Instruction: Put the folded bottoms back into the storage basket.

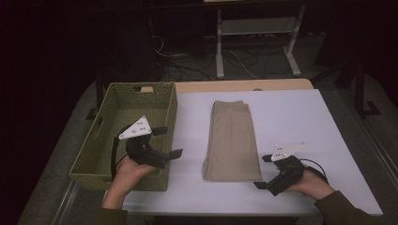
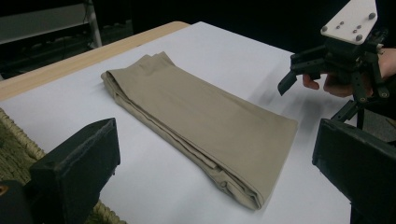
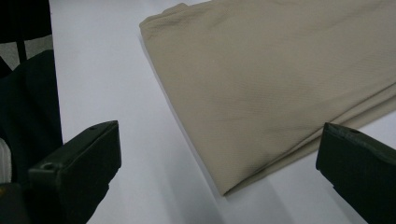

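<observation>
High view: folded trousers (image 1: 230, 141) lie mid-table, wicker basket (image 1: 123, 123) over the table's (image 1: 291, 112) left edge, left gripper (image 1: 168, 142) above it, jaws apart | Left gripper view: bare tabletop beside the trousers' (image 2: 201, 126) fold | Right gripper view: right gripper (image 3: 219, 163) jaws wide, straddling the trousers' (image 3: 280, 79) near corner, untouched.

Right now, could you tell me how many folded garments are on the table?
1: the garment lies mid-table, right of the basket, between both grippers. None seen inside the basket.
</observation>
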Tool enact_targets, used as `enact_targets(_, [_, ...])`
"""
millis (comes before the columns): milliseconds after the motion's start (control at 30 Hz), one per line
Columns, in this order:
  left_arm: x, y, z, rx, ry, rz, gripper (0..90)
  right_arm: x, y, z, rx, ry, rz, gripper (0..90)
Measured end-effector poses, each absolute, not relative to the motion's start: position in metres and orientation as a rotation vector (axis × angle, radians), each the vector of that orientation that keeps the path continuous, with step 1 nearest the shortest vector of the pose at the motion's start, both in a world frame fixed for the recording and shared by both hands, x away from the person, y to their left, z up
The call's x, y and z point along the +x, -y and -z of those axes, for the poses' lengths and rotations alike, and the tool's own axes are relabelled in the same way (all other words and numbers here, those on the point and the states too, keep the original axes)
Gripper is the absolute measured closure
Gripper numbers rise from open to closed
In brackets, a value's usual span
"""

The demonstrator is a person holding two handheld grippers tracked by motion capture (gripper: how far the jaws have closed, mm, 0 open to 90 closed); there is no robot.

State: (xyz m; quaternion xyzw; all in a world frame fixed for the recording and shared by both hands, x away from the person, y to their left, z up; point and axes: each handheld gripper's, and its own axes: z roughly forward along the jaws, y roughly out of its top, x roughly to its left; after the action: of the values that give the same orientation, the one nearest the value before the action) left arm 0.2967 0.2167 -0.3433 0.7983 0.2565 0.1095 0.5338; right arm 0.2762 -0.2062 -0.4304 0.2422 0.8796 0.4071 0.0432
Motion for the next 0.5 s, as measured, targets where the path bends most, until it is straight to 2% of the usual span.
enact_targets(500, [0.2968, -0.2165, 0.3434, 1.903, -0.616, -0.262, 1.1, 0.2811, 0.1979, 0.4272, 0.730, -2.698, -1.288, 0.3])
